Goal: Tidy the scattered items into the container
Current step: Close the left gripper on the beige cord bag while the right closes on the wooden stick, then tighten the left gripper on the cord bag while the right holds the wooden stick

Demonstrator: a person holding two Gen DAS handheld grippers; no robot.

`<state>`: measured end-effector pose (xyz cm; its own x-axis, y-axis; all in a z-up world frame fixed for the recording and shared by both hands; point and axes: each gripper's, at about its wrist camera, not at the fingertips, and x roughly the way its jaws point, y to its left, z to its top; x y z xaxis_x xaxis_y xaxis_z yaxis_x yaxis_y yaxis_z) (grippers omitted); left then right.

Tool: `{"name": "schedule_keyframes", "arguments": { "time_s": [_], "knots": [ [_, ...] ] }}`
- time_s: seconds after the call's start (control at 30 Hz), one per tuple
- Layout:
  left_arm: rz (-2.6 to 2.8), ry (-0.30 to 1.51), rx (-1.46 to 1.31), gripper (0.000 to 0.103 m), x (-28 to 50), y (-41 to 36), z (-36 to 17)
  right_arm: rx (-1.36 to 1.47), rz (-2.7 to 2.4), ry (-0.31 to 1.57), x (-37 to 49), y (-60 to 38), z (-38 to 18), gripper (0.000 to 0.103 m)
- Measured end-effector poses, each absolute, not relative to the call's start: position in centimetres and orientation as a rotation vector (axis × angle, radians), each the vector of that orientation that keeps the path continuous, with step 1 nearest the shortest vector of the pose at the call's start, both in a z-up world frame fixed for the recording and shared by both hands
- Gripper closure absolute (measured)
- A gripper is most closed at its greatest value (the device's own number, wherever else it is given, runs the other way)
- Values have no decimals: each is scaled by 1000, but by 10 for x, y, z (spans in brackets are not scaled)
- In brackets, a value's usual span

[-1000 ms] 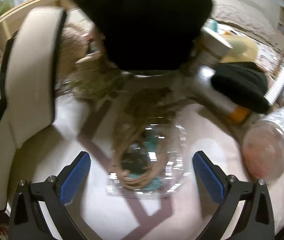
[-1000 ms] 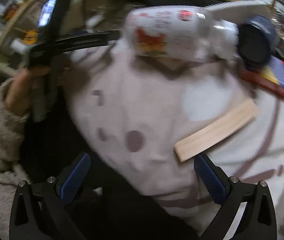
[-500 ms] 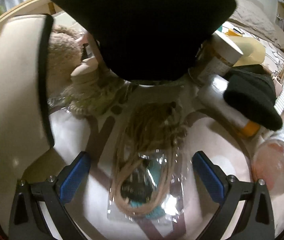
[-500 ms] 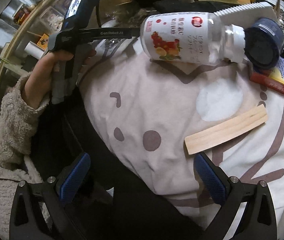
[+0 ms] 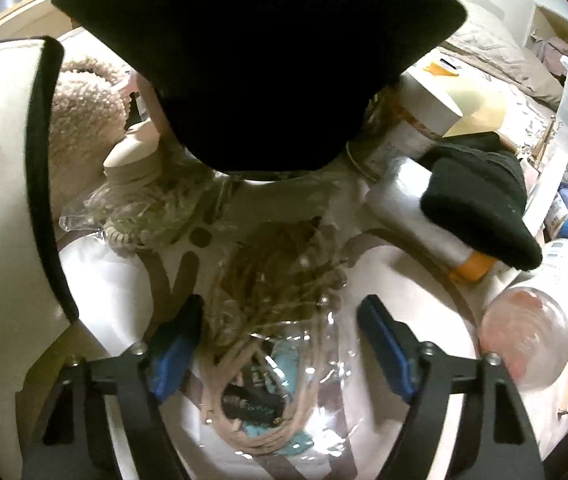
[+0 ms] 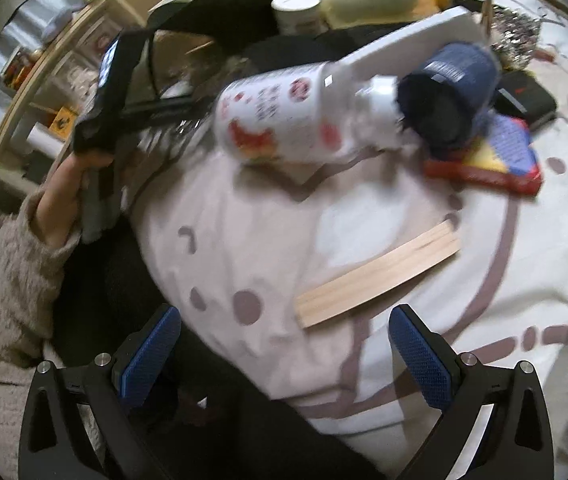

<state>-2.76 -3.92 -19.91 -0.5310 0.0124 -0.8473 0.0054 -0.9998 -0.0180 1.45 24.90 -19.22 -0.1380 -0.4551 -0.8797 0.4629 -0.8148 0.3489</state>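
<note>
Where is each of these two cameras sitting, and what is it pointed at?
Left wrist: rides the left gripper, looking down at a bagged rope bundle; both fingers show.
Right wrist: rides the right gripper, facing a wooden slat; its fingers and the person's left hand show.
Shared: the printed bottle on the cream blanket.

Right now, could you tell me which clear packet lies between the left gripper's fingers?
The rope packet with the teal card; the crinkled packet lies farther off.

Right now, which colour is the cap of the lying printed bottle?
Dark blue cap on the bottle; the right wrist view shows it best.
</note>
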Motion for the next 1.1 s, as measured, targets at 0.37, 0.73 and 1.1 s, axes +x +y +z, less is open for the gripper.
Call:
{"name": "schedule_keyframes", "arguments": {
  "time_s": [0.37,0.73,1.1],
  "knots": [
    [2698,-107,-1455,32,1,-38,-195,1501,-2164,303,-32,240,-198,0],
    [2682,-168,-1440,32,16,-7,-202,1530,-1946,275,-14,235,-209,0],
    [2736,-79,-1453,8,-2,19,-208,1579,-1945,601,16,207,-222,0]
  ]
}}
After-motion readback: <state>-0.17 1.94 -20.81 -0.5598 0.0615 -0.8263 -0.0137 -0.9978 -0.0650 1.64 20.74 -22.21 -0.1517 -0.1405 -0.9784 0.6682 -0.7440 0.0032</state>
